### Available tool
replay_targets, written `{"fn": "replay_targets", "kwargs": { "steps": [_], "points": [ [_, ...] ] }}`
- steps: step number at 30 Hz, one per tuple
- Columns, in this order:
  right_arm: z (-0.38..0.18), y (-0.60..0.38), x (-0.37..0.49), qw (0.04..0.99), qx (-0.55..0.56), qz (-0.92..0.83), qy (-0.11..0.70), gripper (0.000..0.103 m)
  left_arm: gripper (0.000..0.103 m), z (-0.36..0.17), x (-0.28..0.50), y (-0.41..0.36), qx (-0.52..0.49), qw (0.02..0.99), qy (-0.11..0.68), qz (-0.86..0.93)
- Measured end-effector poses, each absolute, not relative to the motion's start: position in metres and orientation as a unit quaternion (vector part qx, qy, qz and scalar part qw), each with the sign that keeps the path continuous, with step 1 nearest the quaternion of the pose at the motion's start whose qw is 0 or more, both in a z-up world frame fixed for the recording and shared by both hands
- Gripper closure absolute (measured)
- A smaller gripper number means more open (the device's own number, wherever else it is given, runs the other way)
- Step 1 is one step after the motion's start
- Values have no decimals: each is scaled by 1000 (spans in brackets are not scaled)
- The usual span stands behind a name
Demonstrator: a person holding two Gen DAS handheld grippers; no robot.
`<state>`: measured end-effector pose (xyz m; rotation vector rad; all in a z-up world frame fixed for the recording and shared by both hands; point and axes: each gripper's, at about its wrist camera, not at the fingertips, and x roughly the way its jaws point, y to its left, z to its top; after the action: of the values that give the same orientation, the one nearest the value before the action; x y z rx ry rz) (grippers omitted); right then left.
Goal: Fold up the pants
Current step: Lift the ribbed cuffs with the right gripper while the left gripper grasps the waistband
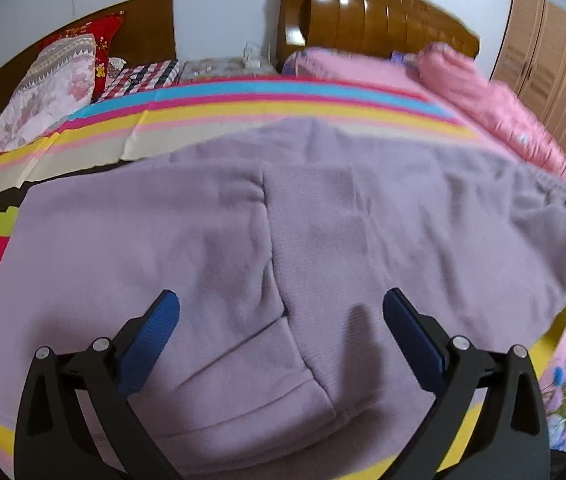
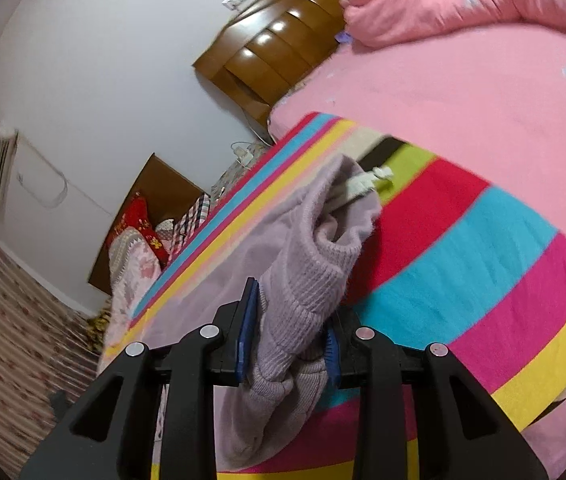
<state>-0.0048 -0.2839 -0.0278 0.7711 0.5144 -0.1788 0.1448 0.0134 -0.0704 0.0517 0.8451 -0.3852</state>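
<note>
Lilac knit pants (image 1: 283,220) lie spread across a striped blanket (image 1: 211,104) on a bed, the cuffed legs nearest the left wrist camera and the rest of the garment reaching away toward the wooden headboard (image 1: 383,20). The left hand-held gripper (image 1: 281,312) hangs over the leg cuffs with its blue-padded jaws spread wide and nothing between them. The right hand-held gripper (image 2: 291,332) has its jaws pressed on a bunched, ribbed part of the pants (image 2: 303,280), pinched between the blue pads, with fabric sagging below the jaws and a white drawstring (image 2: 367,182) showing at the fold beyond it. From the left wrist view, a pink quilt (image 1: 495,96) lies heaped on the bed to the right of the headboard, and patterned pillows (image 1: 71,76) sit to its left on a second bed.
</note>
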Motion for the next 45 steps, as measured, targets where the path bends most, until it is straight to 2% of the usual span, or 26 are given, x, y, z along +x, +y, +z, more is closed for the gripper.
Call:
{"fn": "replay_targets", "kwargs": {
  "steps": [5, 9, 11, 14, 16, 18, 24, 30, 32, 34, 38, 40, 42, 45],
  "points": [
    [24, -204, 23, 947, 217, -60, 231, 76, 2, -39, 126, 63, -55, 913, 356, -190],
    [47, -81, 53, 976, 33, 1, 217, 79, 2, -20, 116, 118, -122, 920, 334, -168],
    [37, -21, 64, 974, -53, 32, 219, 79, 2, -17, 112, 140, -152, 918, 329, -162],
    [-9, 55, 72, 950, -167, 83, 251, 79, 2, -20, 110, 174, -207, 904, 335, -167],
    [-43, 82, 75, 931, -209, 108, 280, 79, 2, -26, 109, 185, -232, 889, 348, -186],
    [-59, 89, 69, 930, -235, 97, 264, 79, 2, -30, 109, 185, -238, 879, 362, -201],
    [-60, 89, 55, 932, -277, 77, 222, 79, 2, -34, 132, 139, -292, 790, 405, -356],
    [-64, 101, 47, 921, -316, 81, 211, 78, 3, -41, 182, 59, -225, 740, 496, -395],
    [-62, 104, 40, 914, -330, 108, 211, 64, 5, -46, 197, 33, -185, 733, 521, -397],
    [-51, 94, 23, 918, -321, 127, 198, 44, 13, -53, 204, 22, -168, 735, 537, -377],
    [-18, 31, -5, 949, -218, 131, 188, 41, 18, -64, 209, 23, -170, 739, 538, -368],
    [-9, -14, -18, 964, -151, 105, 193, 28, 21, -68, 204, 30, -178, 739, 537, -367],
    [-11, -62, -28, 969, -83, 76, 218, 22, 21, -70, 203, 31, -184, 739, 536, -365],
    [-39, -108, -36, 956, -12, 46, 290, 21, 21, -67, 205, 35, -183, 742, 536, -359]
  ]
}}
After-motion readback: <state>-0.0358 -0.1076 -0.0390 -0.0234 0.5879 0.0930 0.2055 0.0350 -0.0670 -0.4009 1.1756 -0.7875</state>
